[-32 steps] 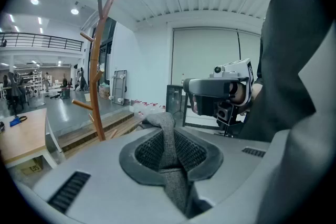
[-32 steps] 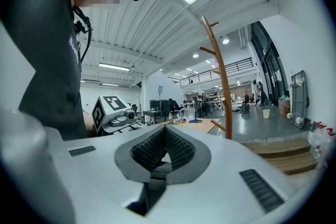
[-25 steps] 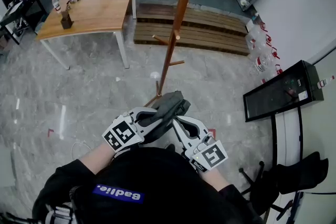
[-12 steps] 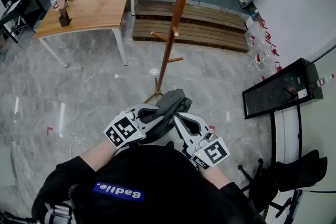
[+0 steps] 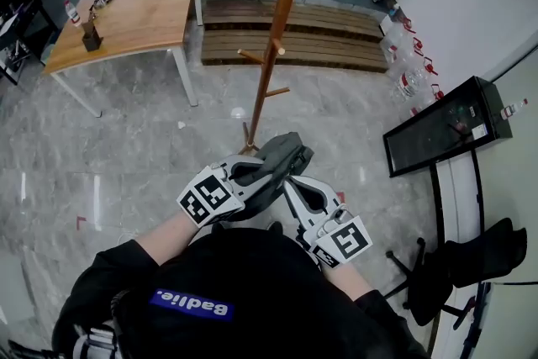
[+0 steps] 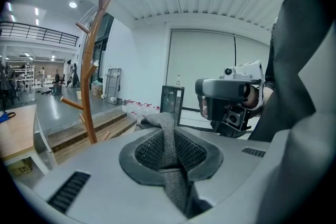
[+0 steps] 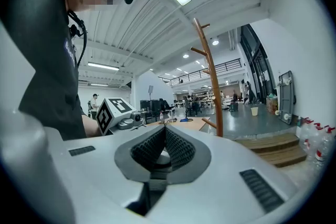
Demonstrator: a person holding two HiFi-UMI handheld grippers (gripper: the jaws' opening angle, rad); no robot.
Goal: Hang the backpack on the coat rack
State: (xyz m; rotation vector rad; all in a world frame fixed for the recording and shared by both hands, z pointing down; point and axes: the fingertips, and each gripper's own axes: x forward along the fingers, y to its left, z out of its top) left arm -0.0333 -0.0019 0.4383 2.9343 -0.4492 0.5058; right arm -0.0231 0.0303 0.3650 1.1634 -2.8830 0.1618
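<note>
Head view: left tool [image 5: 267,172] grasps the backpack [image 5: 284,150]; right tool [image 5: 290,183] clenched; coat rack [image 5: 270,71] near, floor [image 5: 151,151] between.

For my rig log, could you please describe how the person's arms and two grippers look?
Both the left gripper and right gripper have pale grey shells, dark ribbed tongs pads and a black-and-white marker cube. Sleeves are black.

The person wears a black long-sleeved top [image 5: 244,290] with a blue patch [image 5: 189,307] lettered in white. The left gripper [image 5: 271,166] and right gripper [image 5: 290,183] are pale grey plastic, each carrying a white cube [image 5: 207,196] printed with black square markers. Dark grey ribbed pads [image 6: 195,153] line the jaws, with slotted vents [image 6: 68,191] behind.
</note>
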